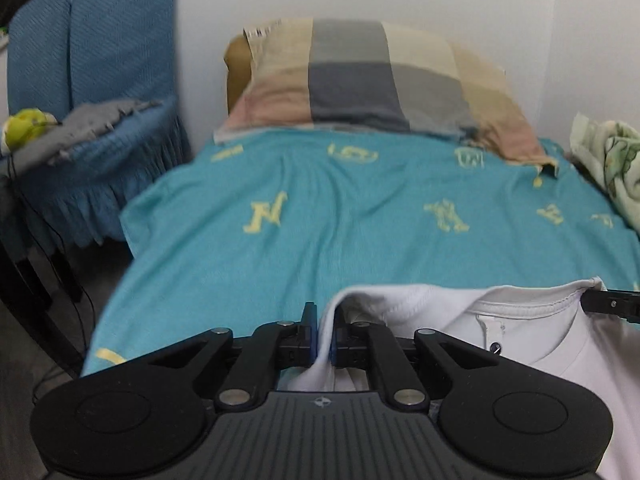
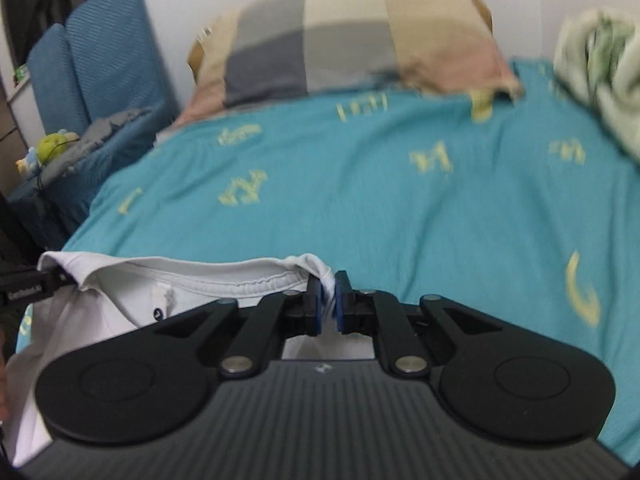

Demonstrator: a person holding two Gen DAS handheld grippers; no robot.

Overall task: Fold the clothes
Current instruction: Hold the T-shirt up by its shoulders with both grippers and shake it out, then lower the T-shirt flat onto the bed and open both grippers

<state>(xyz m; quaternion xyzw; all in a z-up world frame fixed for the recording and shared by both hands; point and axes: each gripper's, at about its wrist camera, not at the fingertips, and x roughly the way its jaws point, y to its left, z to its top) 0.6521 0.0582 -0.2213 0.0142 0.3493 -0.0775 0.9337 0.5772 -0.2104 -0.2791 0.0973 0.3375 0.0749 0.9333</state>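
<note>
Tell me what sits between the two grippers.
The white T-shirt's collar, stretched from the left gripper to the right gripper; both wrist views show it.

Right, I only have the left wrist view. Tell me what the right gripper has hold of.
Observer: The right gripper is shut on the white T-shirt, pinching the fabric at the collar's right end.
Operator: Confirm that its pads actually bite cloth.
Observer: Yes. White fabric is bunched between the blue pads, and the collar hem runs from there toward the left gripper.
Operator: Report what lies right of that gripper.
Observer: Only teal bedsheet with a yellow letter C printed close by; no other garment there.
</note>
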